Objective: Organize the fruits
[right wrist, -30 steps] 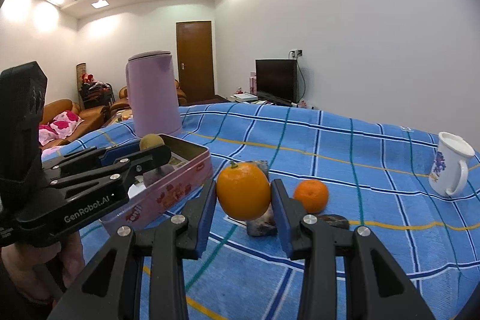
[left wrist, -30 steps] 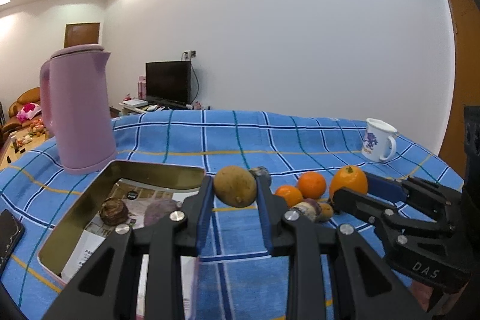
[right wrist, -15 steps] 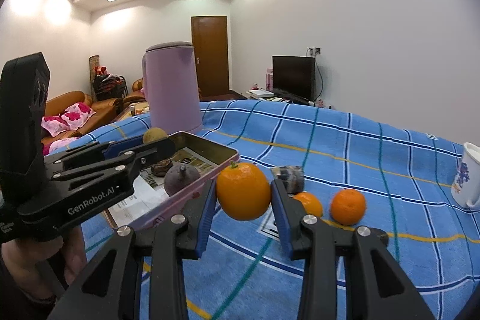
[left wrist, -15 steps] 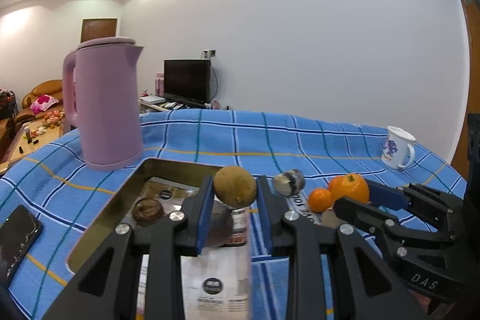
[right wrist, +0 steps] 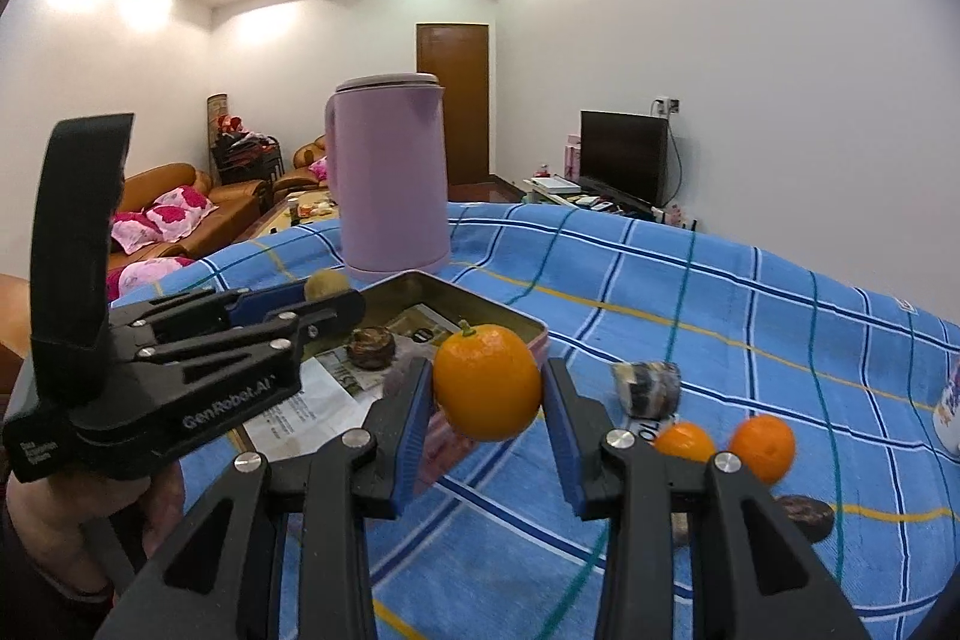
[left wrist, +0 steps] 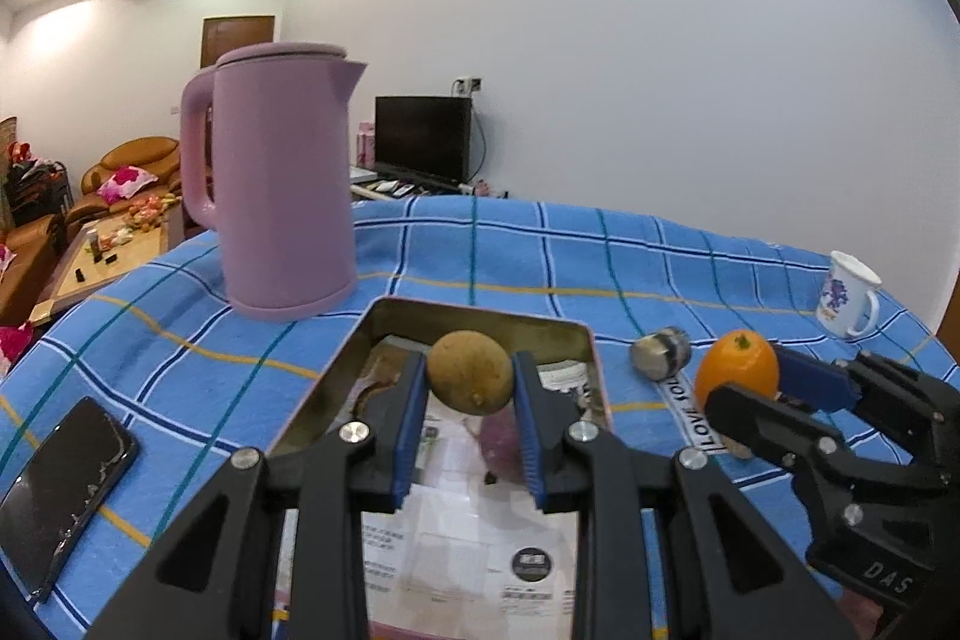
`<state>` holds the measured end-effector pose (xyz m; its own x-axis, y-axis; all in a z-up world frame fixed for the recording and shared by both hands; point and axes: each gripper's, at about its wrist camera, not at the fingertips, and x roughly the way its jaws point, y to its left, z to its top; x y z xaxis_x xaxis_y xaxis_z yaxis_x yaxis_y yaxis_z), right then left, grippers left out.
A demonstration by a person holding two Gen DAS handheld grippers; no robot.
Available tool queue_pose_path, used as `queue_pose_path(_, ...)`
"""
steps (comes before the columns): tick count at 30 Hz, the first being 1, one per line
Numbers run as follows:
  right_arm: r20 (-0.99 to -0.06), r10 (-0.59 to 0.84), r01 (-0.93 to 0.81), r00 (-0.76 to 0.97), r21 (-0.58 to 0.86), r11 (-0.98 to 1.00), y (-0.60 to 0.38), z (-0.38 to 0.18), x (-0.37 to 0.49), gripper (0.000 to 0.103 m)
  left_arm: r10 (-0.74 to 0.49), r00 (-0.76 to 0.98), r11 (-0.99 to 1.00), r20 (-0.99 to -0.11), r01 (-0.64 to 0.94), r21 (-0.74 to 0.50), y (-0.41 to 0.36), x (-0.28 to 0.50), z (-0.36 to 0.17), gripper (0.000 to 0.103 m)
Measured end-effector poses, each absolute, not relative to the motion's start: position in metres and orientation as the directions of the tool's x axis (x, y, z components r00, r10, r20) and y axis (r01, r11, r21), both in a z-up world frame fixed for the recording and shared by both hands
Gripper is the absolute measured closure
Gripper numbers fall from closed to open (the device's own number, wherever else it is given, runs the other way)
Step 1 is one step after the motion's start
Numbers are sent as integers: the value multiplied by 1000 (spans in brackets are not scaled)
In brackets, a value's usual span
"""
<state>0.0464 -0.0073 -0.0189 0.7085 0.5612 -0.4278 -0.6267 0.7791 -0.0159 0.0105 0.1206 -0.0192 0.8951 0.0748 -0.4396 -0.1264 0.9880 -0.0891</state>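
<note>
Gold-coloured metal, the open tin (left wrist: pixel 384 325) is sitting on the blue checked cloth just in front of the pink kettle (left wrist: pixel 282 196), and each fruit is best lowered well inside its rim onto a bare patch of the paper lining, clear of the 2 dark fruits already lying there, before the pads are eased apart. The left gripper (left wrist: pixel 471 388) is pinching a brown fruit (left wrist: pixel 471 370) above the tin, its jaws closed tight on it. The right gripper (right wrist: pixel 486 388) is clamping an orange (right wrist: pixel 486 382) just beside the tin's near corner, jaws set slightly wider.
</note>
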Motion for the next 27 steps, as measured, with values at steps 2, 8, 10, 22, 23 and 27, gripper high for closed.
queue_pose_path(2,-429,568,-636,702,-19,772,-1,-18,46,64,83,891,987,-446,-135,-85,124,10,-20,74)
queue_pose_path(8,-438,581,-659,686,-34,751,17,-17,47,64,110,873,984,-476,-162,-69,134,14,-23,74)
queue_pose_path(10,-445,584,-664,679,-34,747,22,-18,49,64,117,863,982,-492,-173,-70,138,17,-25,74)
queue_pose_path(22,-484,592,-685,645,-23,728,45,-30,57,64,139,836,977,-530,-202,-63,154,23,-32,74)
queue_pose_path(23,-487,592,-686,642,-21,727,46,-31,58,64,143,832,976,-537,-208,-63,156,24,-33,74)
queue_pose_path(27,-503,593,-690,629,-9,724,50,-34,60,64,145,823,975,-549,-214,-64,159,25,-35,74)
